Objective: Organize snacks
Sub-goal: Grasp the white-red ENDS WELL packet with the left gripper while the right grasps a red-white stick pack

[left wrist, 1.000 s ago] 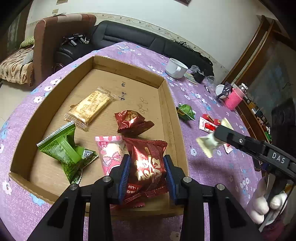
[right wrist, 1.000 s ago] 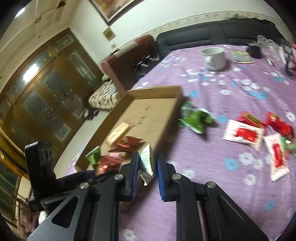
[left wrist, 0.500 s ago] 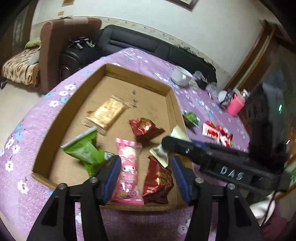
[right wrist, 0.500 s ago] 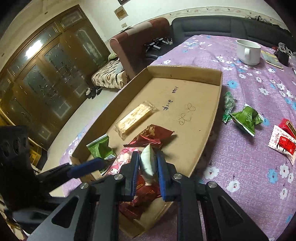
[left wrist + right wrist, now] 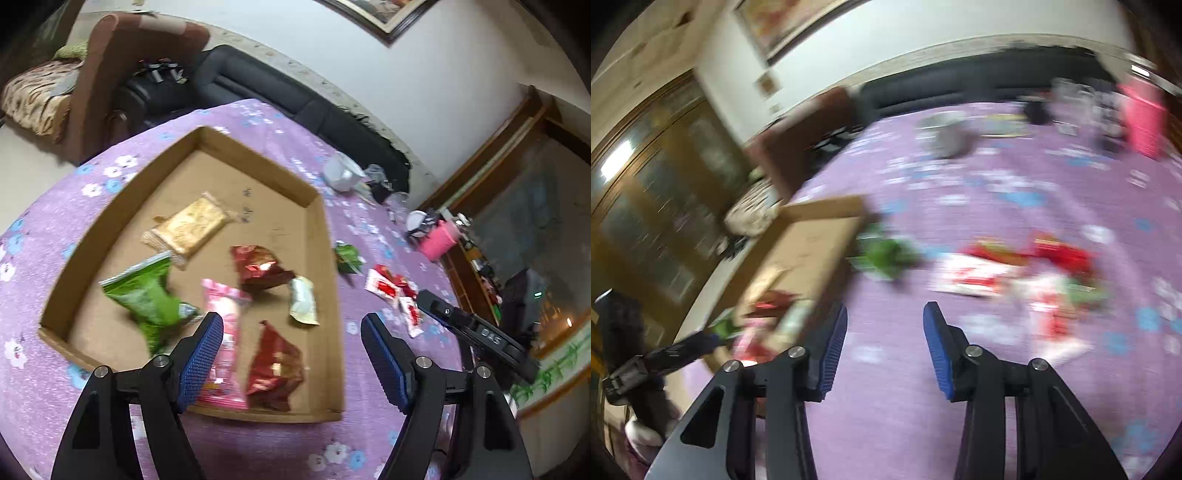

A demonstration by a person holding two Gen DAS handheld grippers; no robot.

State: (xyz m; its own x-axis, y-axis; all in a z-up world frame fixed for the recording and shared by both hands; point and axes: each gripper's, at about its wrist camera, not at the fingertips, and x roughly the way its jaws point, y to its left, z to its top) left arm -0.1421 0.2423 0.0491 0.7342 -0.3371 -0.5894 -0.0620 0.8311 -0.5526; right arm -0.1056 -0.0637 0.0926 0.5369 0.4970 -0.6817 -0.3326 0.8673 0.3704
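Observation:
A shallow cardboard tray (image 5: pixel 321 236) on the purple flowered cloth holds a gold packet (image 5: pixel 188 229), a green one (image 5: pixel 144 295), a pink one (image 5: pixel 221 314), two dark red ones (image 5: pixel 275 365) (image 5: pixel 258 267) and a cream packet (image 5: pixel 303 301). My left gripper (image 5: pixel 291 325) hovers over the tray's near end, its jaws opening with nothing between the pads. In the blurred right wrist view my right gripper (image 5: pixel 886 310) is over bare cloth beside the tray (image 5: pixel 820 236), jaws opening and empty. A green snack (image 5: pixel 886 258) and red-and-white packets (image 5: pixel 979 275) lie ahead of it.
A white mug (image 5: pixel 341 173), a pink container (image 5: pixel 439 240) and small clutter stand at the table's far side. Loose red packets (image 5: pixel 388 288) and a green snack (image 5: pixel 347 256) lie right of the tray. A dark sofa (image 5: pixel 258 81) and a brown armchair (image 5: pixel 110 62) stand behind.
The left gripper let go of the dark red packet in the tray and opened wide. The right gripper carried the cream packet over the tray, released it there and swung right over the cloth.

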